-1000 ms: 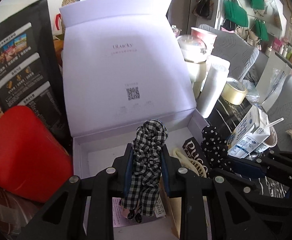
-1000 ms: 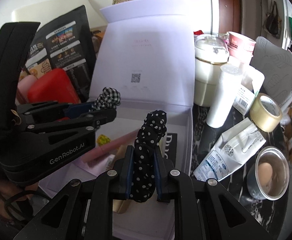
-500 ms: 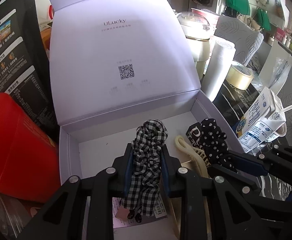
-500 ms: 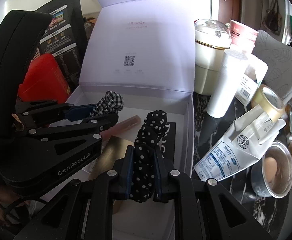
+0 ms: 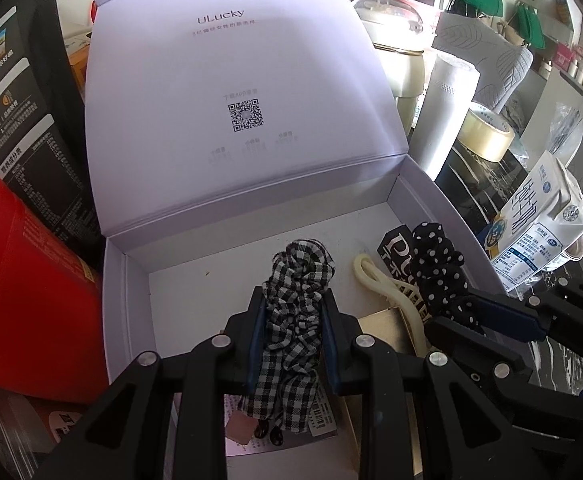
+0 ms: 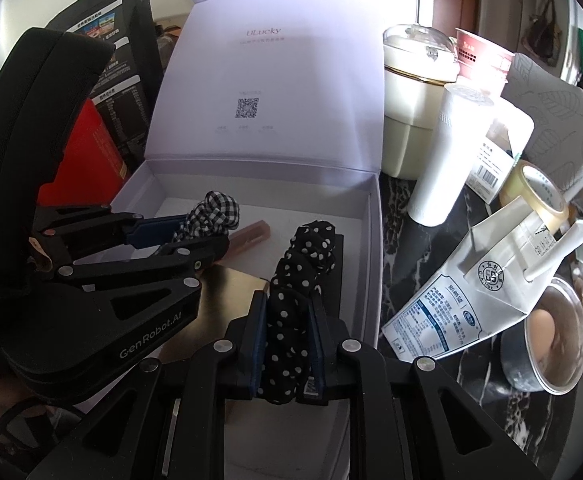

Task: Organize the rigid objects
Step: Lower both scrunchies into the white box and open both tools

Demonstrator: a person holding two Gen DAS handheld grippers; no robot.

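The white box [image 5: 129, 308] lies open under both tongs, its raised lid [image 5: 227, 80] printed "ULucky" above a QR code. Inside, ahead of the tongs, lie a cream clip [image 5: 375, 280], a black card [image 5: 395, 256] lettered "PU", a gold card [image 6: 227, 292] and a pink stick [image 6: 251, 236]. The left tongs [image 5: 293, 316] are clenched on a checked scrunchie [image 5: 295, 320]; the right tongs [image 6: 287, 320] on a dotted scrunchie [image 6: 295, 292], both over the box. Right of them on the surface [image 6: 399, 216] lies a milk carton [image 6: 471, 292].
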